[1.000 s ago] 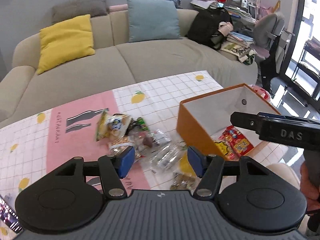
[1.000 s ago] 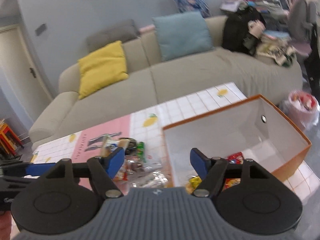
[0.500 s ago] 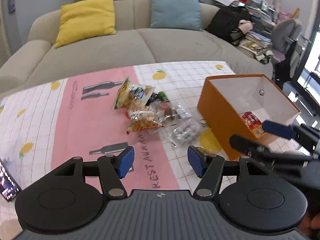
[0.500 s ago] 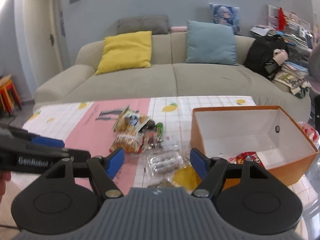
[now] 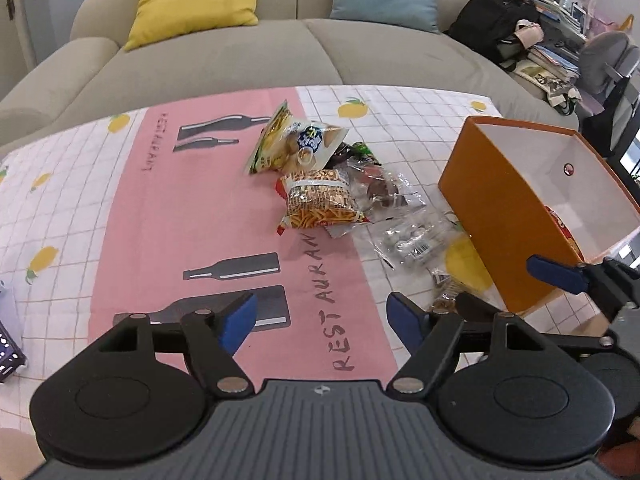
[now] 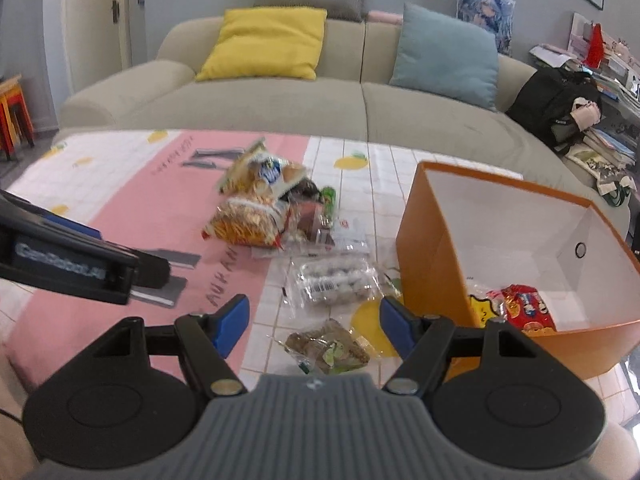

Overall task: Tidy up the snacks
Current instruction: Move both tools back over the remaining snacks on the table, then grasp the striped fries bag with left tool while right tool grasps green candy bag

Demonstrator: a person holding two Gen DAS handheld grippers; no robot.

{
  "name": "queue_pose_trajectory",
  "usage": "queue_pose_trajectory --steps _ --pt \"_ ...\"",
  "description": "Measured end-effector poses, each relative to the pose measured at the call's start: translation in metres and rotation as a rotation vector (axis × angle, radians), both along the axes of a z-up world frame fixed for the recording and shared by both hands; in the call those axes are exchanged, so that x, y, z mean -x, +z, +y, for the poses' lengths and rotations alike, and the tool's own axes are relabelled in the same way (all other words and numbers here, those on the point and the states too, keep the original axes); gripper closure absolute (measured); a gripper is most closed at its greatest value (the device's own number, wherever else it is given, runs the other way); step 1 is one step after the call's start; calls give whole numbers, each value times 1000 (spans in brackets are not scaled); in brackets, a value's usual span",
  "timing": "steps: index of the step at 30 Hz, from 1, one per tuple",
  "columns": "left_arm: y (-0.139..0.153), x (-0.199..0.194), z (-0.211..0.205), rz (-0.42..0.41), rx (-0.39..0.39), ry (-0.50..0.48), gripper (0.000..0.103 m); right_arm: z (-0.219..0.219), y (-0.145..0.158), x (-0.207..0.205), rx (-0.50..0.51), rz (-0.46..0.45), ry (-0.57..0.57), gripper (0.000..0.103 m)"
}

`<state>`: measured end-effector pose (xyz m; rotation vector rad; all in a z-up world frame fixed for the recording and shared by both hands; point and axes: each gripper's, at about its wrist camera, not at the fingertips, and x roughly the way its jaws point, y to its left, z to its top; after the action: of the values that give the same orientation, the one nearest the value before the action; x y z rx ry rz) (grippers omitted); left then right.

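Four fingers (image 5: 239,322) apart; one orange box (image 6: 432,264).

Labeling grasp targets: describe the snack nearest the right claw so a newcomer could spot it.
Start at the orange box on the tablecloth. By its near left corner, a yellow lemon print shows on the cloth; the brown packet lies against it, just ahead of the open right claw. It is the only clear packet with dark brown pieces and a green label, apart from the main pile.

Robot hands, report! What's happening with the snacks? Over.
Both grippers open, empty. Snack pile on tablecloth; red pack in orange box. Nothing blocking.
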<state>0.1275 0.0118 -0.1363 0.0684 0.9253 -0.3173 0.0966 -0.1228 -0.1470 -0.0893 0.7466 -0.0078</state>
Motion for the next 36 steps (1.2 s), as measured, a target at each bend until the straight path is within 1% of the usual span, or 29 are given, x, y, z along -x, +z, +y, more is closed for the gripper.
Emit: queue_pose_trajectory --steps 7,14,16,17,19,20,22,25,27,30,32,34,36 --pt "-13 -25 -16 25 -39 -31 16 1 -29 -22 62 60 18 33" --pt "-30 -46 -27 55 -62 -56 16 0 -56 -36 58 176 41 33" --pt "-36 -50 -28 56 -74 -58 16 -1 -62 -39 67 186 32 34" --pt "-39 -51 -28 57 -77 -58 16 -1 -64 -42 71 188 29 35" --pt "-43 -55 -28 57 -74 -53 16 -3 -68 -46 76 192 30 45" --pt "-44 -57 -29 58 -70 -51 16 -2 -70 -48 87 195 33 46" --pt "-45 -61 -29 57 -63 -49 16 0 -72 -49 114 188 51 53" --pt "-45 -65 -29 39 -52 -39 16 0 -69 -50 110 176 53 58" --pt "-43 -68 -28 24 -41 -26 16 0 -60 -47 118 135 45 59" --pt "-37 -75 -26 1 1 3 14 1 -41 -43 104 27 35 59" --pt "-35 -84 -27 1 18 32 14 2 -37 -48 120 -23 36 59" --pt "-35 -94 -30 9 24 59 13 1 -39 -59 137 -23 41 59" --pt "-38 -105 -34 6 35 82 13 -4 -43 -71 115 -11 28 59"
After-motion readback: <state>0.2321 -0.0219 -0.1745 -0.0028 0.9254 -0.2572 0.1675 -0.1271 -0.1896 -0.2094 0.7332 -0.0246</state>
